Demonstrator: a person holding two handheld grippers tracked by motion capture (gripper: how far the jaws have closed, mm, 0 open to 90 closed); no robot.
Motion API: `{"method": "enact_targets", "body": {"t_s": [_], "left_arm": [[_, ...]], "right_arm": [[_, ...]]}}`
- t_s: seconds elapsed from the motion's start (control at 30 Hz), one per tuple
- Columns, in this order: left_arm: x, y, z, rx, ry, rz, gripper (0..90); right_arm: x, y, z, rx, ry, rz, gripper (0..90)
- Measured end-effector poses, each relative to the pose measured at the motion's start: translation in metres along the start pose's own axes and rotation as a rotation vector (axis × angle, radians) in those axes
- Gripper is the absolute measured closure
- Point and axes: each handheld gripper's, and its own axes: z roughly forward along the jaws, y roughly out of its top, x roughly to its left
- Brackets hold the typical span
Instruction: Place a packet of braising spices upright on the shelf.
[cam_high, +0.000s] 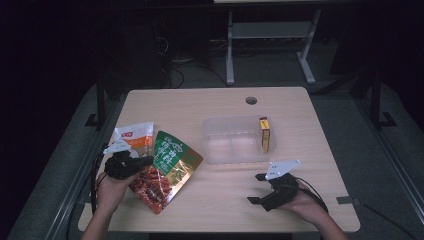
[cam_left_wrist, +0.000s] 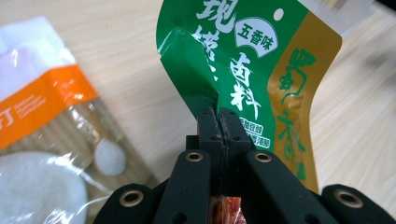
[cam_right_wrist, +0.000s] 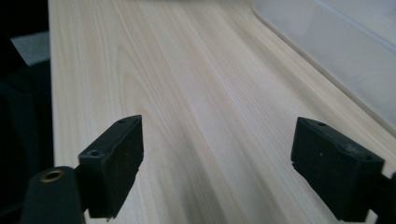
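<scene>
A green and gold snack pouch (cam_high: 170, 165) with a red window lies tilted at the table's front left, its edge lifted. My left gripper (cam_high: 145, 161) is shut on that edge; in the left gripper view the two jaws meet on the creased green foil of the pouch (cam_left_wrist: 243, 79), and my left gripper (cam_left_wrist: 218, 122) pinches it tight. A white and orange packet (cam_high: 135, 136) lies just behind, and the same packet (cam_left_wrist: 42, 140) lies on the wood to the left. My right gripper (cam_high: 256, 187) rests open near the front right, nothing between its jaws; my right gripper (cam_right_wrist: 217, 158) hangs over bare wood.
A clear plastic tub (cam_high: 235, 140) stands at the table's middle, with a small yellow and brown box (cam_high: 264, 134) upright at its right end. The tub's wall (cam_right_wrist: 336, 51) shows at the upper right of the right gripper view. A round hole (cam_high: 251, 100) is near the far edge.
</scene>
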Motion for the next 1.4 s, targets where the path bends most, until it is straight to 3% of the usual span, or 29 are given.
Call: {"method": "enact_targets", "body": {"t_s": [0.2,0.43,0.67,1.03,1.27,1.4], "left_arm": [[-0.012,0.008,-0.003,-0.076,-0.04,-0.008,89.5],[-0.025,0.019,0.001,-0.145,-0.09,-0.016,89.5],[-0.042,0.033,0.012,-0.16,-0.123,0.007,89.5],[-0.062,0.054,0.032,-0.216,-0.154,0.006,89.5],[-0.069,0.053,0.036,-0.243,-0.165,-0.015,89.5],[-0.072,0.051,0.04,-0.248,-0.184,-0.032,89.5]], "right_arm": [[0.0,0.007,0.001,-0.051,0.0,0.035,21.1],[0.0,0.02,0.003,-0.135,0.02,0.118,18.3],[0.0,0.038,0.008,-0.187,0.016,0.119,18.1],[-0.003,0.075,0.011,-0.273,0.023,0.116,14.5],[-0.016,0.081,0.015,-0.358,0.015,0.161,32.8],[-0.018,0.078,0.017,-0.369,0.054,0.186,40.6]]}}
